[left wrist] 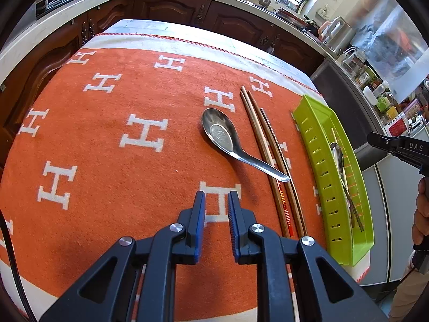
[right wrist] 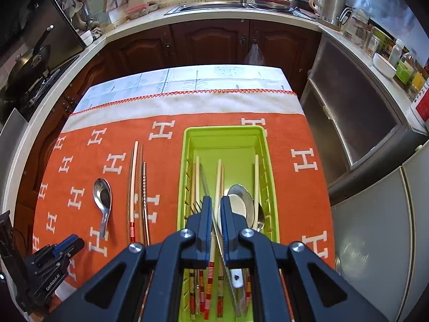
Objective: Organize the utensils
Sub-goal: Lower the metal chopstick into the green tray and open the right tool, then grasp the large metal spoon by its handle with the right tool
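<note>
Ahead-right of the empty, parted left claw (left wrist: 216, 197), the steel spoon (left wrist: 219, 134); right claw (right wrist: 216, 201) likewise parted over the tray (right wrist: 187, 145).

dark wood cabinets (right wrist: 214, 43) | pale countertop (right wrist: 150, 18) | sink (right wrist: 203, 7) | bright daylight

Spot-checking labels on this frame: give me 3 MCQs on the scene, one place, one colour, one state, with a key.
1. Where does the loose metal spoon lie?
A. on the orange cloth, left of the tray
B. inside the tray
C. on the kitchen counter

2. What colour is the utensil tray?
A. white
B. lime green
C. blue

3. What is the left tool holding?
A. a spoon
B. chopsticks
C. nothing

Key: 1 A, it rests on the orange cloth beside the loose chopsticks. 2 B, the tray's walls are lime green. 3 C, its jaws stand apart over bare cloth.
</note>
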The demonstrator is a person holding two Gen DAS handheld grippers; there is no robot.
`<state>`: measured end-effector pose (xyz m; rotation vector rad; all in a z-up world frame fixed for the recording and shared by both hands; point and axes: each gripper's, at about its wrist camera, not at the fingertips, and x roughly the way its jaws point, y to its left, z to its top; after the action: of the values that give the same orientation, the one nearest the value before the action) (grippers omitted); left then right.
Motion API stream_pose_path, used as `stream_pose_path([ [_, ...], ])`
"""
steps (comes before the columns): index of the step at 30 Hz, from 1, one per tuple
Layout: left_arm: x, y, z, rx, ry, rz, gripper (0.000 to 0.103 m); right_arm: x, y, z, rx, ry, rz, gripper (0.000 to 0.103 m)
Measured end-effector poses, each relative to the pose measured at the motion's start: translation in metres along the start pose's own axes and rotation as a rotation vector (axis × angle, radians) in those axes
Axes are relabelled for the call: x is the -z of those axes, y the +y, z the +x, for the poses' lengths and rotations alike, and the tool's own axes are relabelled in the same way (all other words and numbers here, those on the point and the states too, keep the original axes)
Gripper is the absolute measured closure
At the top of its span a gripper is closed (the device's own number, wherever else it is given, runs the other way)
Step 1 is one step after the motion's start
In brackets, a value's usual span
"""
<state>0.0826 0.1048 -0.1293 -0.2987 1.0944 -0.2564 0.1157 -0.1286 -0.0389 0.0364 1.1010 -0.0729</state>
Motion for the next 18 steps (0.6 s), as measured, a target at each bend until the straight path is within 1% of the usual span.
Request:
stream_pose_path([
  [4, 0.0, 0.003, 0.001, -0.001, 0.001, -0.008, 0.088, 0.001, 0.004, 0.001, -0.02, 0.002, -0.003, 0.096],
  [8, -0.001, 0.004, 0.001, -0.002, 0.002, -0.015, 0.088, 0.004, 0.014, 0.001, -0.081, 0.008, -0.017, 0.096],
  [18, -0.007, 0.012, -0.004, -0.027, -0.005, -0.027, 0.086, 0.011, 0.041, 0.01, -0.184, 0.033, -0.049, 0.096],
])
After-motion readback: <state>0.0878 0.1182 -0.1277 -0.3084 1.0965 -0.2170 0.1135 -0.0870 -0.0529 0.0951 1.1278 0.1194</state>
